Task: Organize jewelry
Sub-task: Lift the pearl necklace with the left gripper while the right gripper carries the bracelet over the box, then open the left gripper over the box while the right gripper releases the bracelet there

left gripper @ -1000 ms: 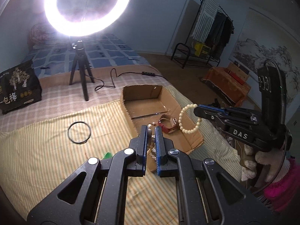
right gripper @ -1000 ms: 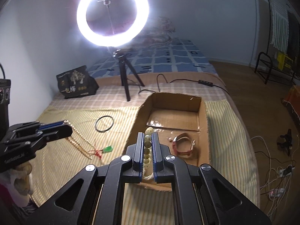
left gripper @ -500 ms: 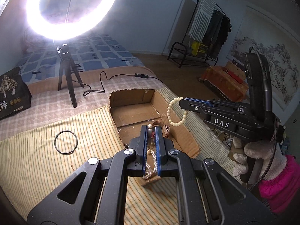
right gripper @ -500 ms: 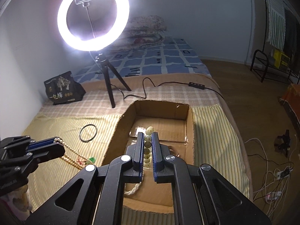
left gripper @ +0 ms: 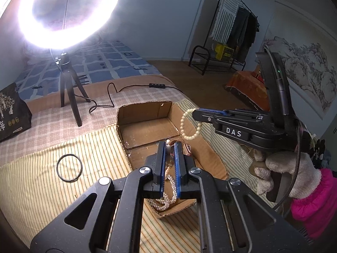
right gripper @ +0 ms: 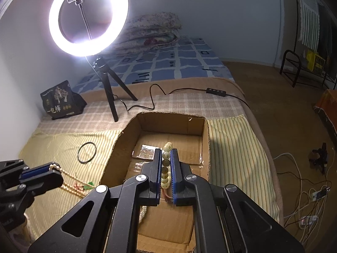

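**Both grippers closed on beaded strands above the box**

The left gripper [left gripper: 169, 147] is clamped on a pearl necklace [left gripper: 166, 198], whose slack loops hang below the jaws over the near edge of the cardboard box [left gripper: 147, 110]. The right gripper [right gripper: 166, 158] is clamped on a bracelet [right gripper: 166, 162] of larger cream beads, held above the box floor; from the left view its free loop dangles from the jaw tips. The box sits on a striped cloth [left gripper: 42, 189] near the bed's right edge; a black ring [left gripper: 69, 167] lies on the cloth to its left.

Both strands appear light, limp and smooth: likely to swing, slip between pads or tangle. A hold across several beads, not on the cord, seems safest. The pearls may scratch, so lowering suits better than dropping.
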The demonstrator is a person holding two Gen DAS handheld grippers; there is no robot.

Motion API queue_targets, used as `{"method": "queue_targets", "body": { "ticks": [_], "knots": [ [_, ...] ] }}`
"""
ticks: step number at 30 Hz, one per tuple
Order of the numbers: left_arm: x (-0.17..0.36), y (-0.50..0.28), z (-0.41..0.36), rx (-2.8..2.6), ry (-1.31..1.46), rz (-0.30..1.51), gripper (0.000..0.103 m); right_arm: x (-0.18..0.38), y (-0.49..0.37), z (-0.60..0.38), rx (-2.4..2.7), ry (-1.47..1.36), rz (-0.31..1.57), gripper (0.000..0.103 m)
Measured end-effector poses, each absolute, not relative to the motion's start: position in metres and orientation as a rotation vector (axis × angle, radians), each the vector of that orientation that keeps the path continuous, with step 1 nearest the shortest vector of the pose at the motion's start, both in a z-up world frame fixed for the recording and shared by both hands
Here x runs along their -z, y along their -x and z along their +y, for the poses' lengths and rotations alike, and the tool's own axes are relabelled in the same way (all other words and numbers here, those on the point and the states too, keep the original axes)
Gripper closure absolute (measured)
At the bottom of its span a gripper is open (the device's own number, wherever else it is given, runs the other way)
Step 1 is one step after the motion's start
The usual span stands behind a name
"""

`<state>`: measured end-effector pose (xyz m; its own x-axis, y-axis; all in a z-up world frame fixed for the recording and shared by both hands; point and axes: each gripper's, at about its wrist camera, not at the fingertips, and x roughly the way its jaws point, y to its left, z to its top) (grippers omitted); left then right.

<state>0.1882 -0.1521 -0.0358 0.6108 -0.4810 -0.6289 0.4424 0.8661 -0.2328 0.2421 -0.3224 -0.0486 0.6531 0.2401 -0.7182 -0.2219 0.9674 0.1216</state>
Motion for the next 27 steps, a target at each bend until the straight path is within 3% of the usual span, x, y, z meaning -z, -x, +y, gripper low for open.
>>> {"method": "queue_targets", "body": {
  "ticks": [23, 25, 27],
  "knots": [
    [0.042, -0.190, -0.166, 0.559, 0.024, 0.765, 0.098, 0.057, -0.252, -0.322, -0.259, -0.020, 0.839, 0.096],
    [0.042, -0.191, -0.167, 0.557, 0.021, 0.770, 0.097, 0.056, -0.252, -0.322, -0.253, -0.018, 0.837, 0.089],
    [0.043, -0.191, -0.166, 0.551, 0.016, 0.772, 0.089, 0.055, -0.251, -0.323, -0.242, -0.019, 0.829, 0.058]
  ]
}}
